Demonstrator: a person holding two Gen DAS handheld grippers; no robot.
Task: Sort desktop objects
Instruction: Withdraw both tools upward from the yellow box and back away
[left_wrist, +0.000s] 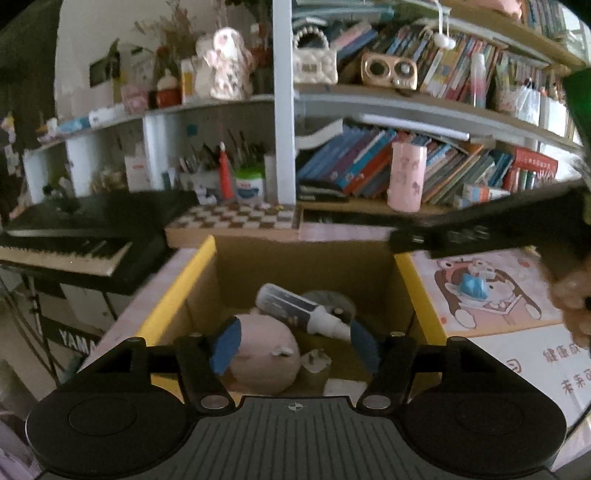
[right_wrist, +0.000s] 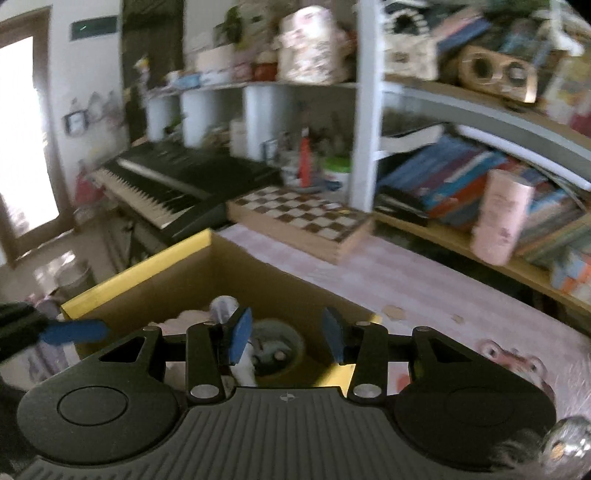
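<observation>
The cardboard box (left_wrist: 207, 269) with the yellow rim sits on the pink desk and holds a white bottle (left_wrist: 295, 308) lying across a pink plush ball (left_wrist: 266, 354) and a gray round thing (left_wrist: 332, 301). Left gripper (left_wrist: 295, 341) hangs over the box, fingers spread wide and holding nothing, with the ball and bottle between and below its 2 pads. Right gripper (right_wrist: 286, 336) hovers over the box's near corner, tilted, also open and holding nothing.

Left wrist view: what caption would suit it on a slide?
Open left tool hovers above a cardboard box holding a pink plush and a white bottle.
</observation>
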